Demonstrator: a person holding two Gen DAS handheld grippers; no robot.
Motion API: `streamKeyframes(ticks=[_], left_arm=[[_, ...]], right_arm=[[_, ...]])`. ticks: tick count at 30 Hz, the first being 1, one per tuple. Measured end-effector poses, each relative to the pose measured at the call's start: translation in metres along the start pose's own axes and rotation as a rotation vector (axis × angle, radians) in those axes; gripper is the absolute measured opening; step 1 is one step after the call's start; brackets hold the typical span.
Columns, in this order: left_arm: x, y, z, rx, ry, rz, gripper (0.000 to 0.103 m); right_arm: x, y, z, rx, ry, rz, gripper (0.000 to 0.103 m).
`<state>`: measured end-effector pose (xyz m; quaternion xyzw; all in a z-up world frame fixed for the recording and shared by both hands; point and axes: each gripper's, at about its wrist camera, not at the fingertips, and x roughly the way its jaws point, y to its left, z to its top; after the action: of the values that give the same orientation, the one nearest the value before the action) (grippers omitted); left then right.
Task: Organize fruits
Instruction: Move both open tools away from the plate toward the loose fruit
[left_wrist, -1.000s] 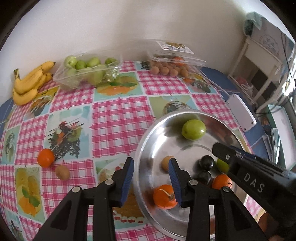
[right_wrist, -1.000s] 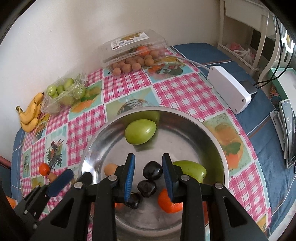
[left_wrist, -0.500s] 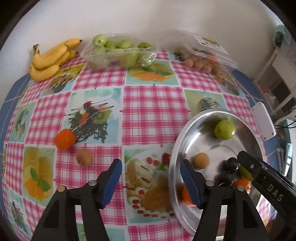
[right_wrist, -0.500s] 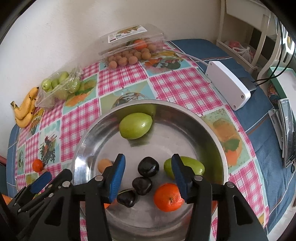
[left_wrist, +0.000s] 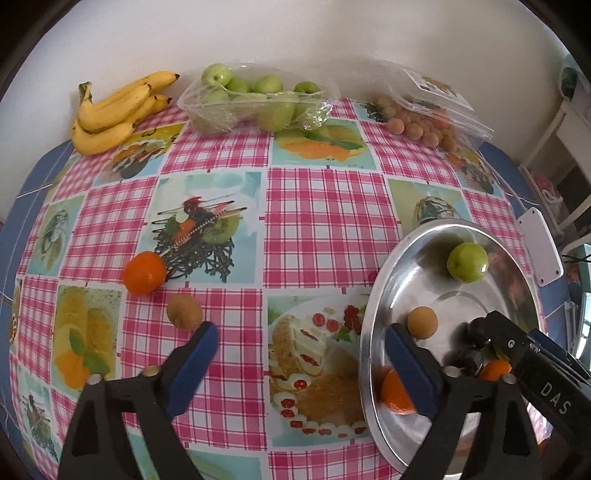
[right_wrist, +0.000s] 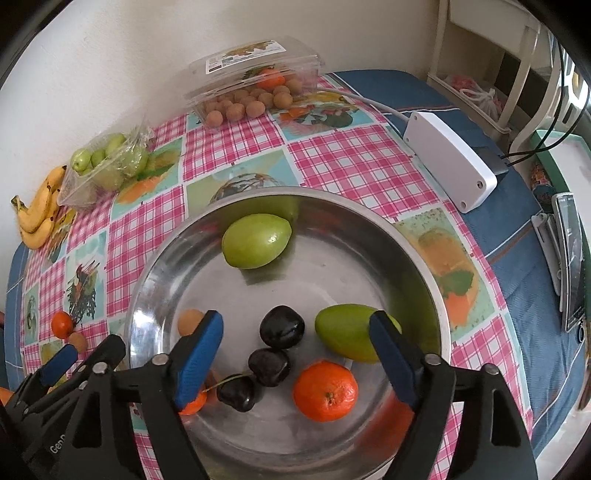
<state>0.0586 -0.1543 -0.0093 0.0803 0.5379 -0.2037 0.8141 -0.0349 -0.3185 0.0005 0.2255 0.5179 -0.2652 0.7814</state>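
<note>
A steel bowl (right_wrist: 424, 258) holds two green fruits (right_wrist: 256, 240), three dark cherries (right_wrist: 282, 326), an orange (right_wrist: 325, 391) and a tan round fruit (right_wrist: 190, 321). My right gripper (right_wrist: 295, 356) hovers over the cherries, its jaws opening, and the pads touch nothing. My left gripper (left_wrist: 301, 369) straddles the bowl's left rim (left_wrist: 365, 332), its jaws also opening and empty. On the checked cloth to its left lie a loose orange (left_wrist: 144, 272) and a kiwi (left_wrist: 184, 311). Another orange (left_wrist: 395, 391) shows behind its right finger, inside the bowl.
Along the wall sit bananas (left_wrist: 114, 110), a clear bag of green fruits (left_wrist: 258, 99) and a plastic clamshell of small brown fruits (right_wrist: 255, 85). A white box with a cable (right_wrist: 448, 158) lies right of the bowl on blue cloth.
Both grippers' jaws have spread wide. The left gripper has shifted left from over the bowl to its left rim. The cherry once between the right fingers now lies free below them.
</note>
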Motion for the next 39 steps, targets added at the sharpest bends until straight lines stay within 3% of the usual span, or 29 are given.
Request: streamKeyframes(ticks=[7,10,13,17,39], left_arm=[[0.001,0.000,0.000,0.007,-0.006,0.019,0.103],[0.002,0.002,0.000,0.002,-0.004,0.031,0.103],[0.004,0.002,-0.001,0.012,0.000,0.054,0.103],[0.006,0.003,-0.001,0.011,0.010,0.059,0.103],[-0.019,0.014,-0.001,0.049,-0.013,0.069,0.103]], right_arm=[[0.001,0.004,-0.001,-0.020,0.003,-0.010,0.083],[0.001,0.003,-0.001,-0.021,0.003,-0.012,0.093],[0.002,0.002,-0.001,-0.019,0.005,-0.010,0.094],[0.003,0.002,-0.001,-0.024,0.009,-0.041,0.103],[-0.025,0.018,-0.005,-0.055,-0.015,-0.045,0.103]])
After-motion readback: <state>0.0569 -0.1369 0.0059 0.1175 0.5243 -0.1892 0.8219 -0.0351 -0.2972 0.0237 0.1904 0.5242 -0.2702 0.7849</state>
